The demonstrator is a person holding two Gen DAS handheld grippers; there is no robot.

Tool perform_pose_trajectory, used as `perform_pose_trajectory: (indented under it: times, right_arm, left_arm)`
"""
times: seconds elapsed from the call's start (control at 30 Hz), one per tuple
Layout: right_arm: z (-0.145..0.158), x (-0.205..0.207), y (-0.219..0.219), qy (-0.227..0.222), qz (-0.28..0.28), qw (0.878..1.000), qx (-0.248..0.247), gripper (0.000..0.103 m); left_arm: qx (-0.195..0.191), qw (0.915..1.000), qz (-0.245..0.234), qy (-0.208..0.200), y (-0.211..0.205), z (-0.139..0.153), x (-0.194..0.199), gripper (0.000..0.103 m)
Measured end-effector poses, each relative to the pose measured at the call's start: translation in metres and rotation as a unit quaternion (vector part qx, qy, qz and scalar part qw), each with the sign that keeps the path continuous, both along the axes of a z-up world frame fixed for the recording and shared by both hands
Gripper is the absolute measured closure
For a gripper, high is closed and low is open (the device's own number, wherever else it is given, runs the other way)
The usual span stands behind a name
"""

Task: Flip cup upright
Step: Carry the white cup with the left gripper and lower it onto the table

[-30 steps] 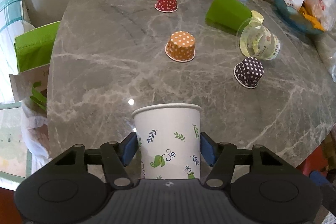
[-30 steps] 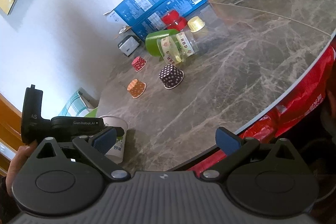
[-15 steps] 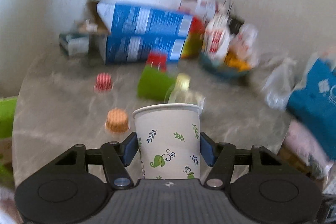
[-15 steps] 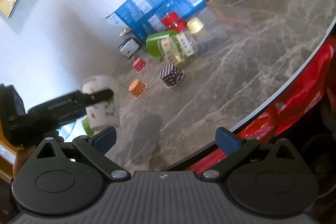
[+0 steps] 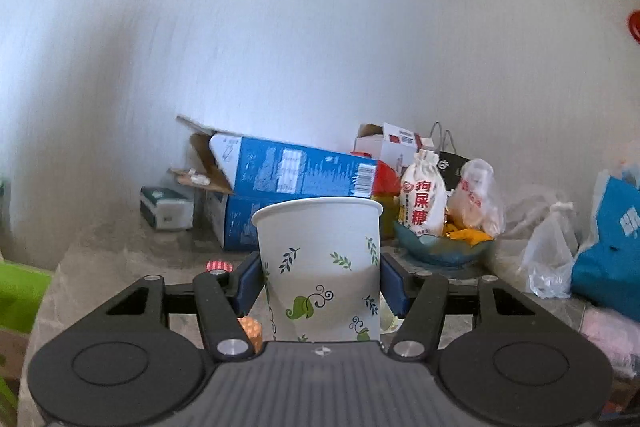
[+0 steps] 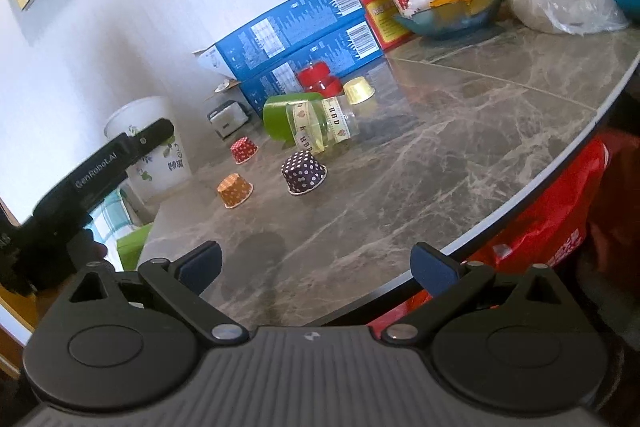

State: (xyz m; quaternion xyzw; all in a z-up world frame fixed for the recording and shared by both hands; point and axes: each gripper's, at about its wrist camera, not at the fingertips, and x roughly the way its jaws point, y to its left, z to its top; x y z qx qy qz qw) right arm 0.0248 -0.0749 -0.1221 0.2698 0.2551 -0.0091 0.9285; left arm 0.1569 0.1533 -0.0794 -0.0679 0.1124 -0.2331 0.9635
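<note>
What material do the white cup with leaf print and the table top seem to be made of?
White leaf-printed cup: probably paper, matte, with a thin rolled rim and a slight dent where the left gripper squeezes it. Grey veined table top: looks like polished marble or stone; glossy with reflections.

The left gripper [image 6: 132, 155] carries "GenRobot.AI" in white along its black finger, at nine o'clock in the right wrist view. The ribbon around the clear jar [image 6: 320, 125] lying on the table reads "HBD". The white cloth pouch [image 5: 423, 203] in the bowl shows red Chinese characters, "狗屎糖". The print on the blue boxes [image 6: 288, 27] is too small to read.
</note>
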Motion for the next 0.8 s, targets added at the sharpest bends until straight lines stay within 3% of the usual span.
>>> perform_pose_trajectory:
  times: [0.27,0.8]
  right_arm:
    - [-0.006,-0.011,0.0,-0.008,-0.012,1.0,0.015,0.001]
    - [-0.019,-0.029,0.0,-0.014,-0.023,0.999,0.025,0.001]
  left_arm:
    - [0.038,0.9981,0.02,0.044,-0.005,-0.028,0.0,0.039]
    - [0.08,0.9964,0.029,0.009,-0.01,-0.065,-0.034,0.04]
